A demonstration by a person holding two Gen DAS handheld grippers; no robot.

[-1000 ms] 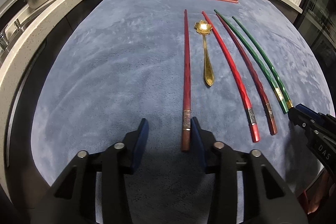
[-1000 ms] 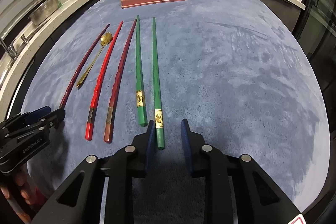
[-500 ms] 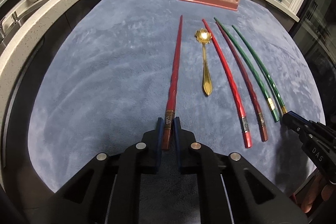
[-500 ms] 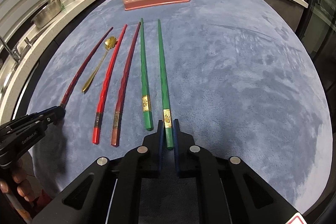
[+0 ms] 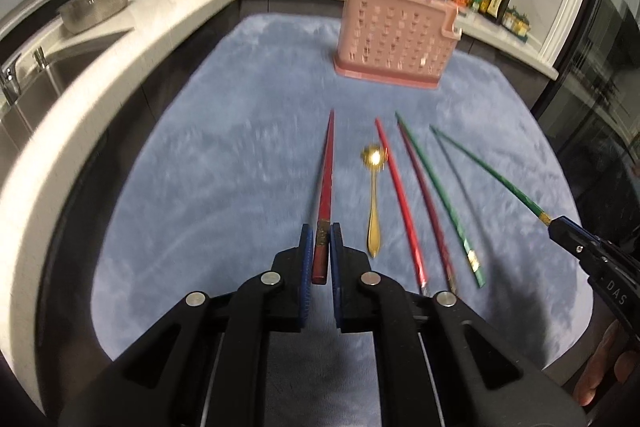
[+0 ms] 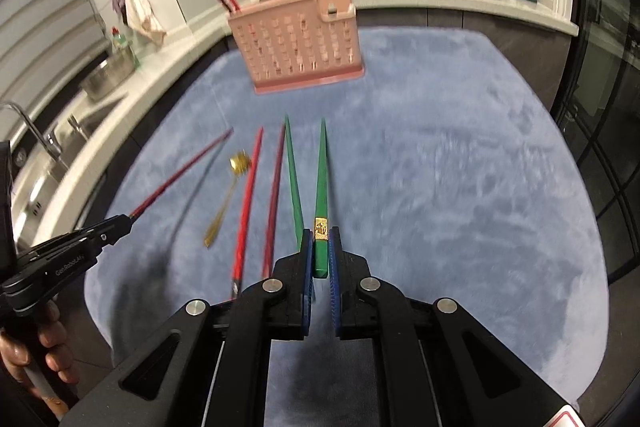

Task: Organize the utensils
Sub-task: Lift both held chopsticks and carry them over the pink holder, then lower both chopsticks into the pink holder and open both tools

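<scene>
Left tongs (image 5: 321,247): clamped on the butt end of a dark red chopstick (image 5: 326,179), the jaws having just closed on it. Long axis runs straight ahead from the tongs, tip pointing toward the pink utensil basket (image 5: 394,39) beyond. The chopstick appears lifted clear of the blue mat (image 5: 224,155); seen from the right wrist it slants up and away from the left tongs above its own shadow.

Right tongs (image 6: 320,251): clamped on the butt end of a green chopstick (image 6: 320,179), just behind its gold band, the jaws likewise having just closed on it. Long axis straight ahead, tip toward the basket.

Lying on the mat between the two tongs, all lengthwise and roughly parallel, tips away:
- gold spoon (image 5: 374,203), bowl at the far end, just right of the left tongs;
- bright red chopstick (image 5: 400,203);
- dark red chopstick, second of its kind (image 5: 428,207);
- green chopstick, second of its kind (image 5: 440,203), just left of the right tongs.

Basket: upright at the far end of the mat; red sticks stand in it, their lower parts hidden by its wall.

Hard to read: both views are motion-blurred; the near ends of the lying chopsticks are cut off behind the right tongs in the right-wrist view. Fingers of each hand show at the frame edges only.
</scene>
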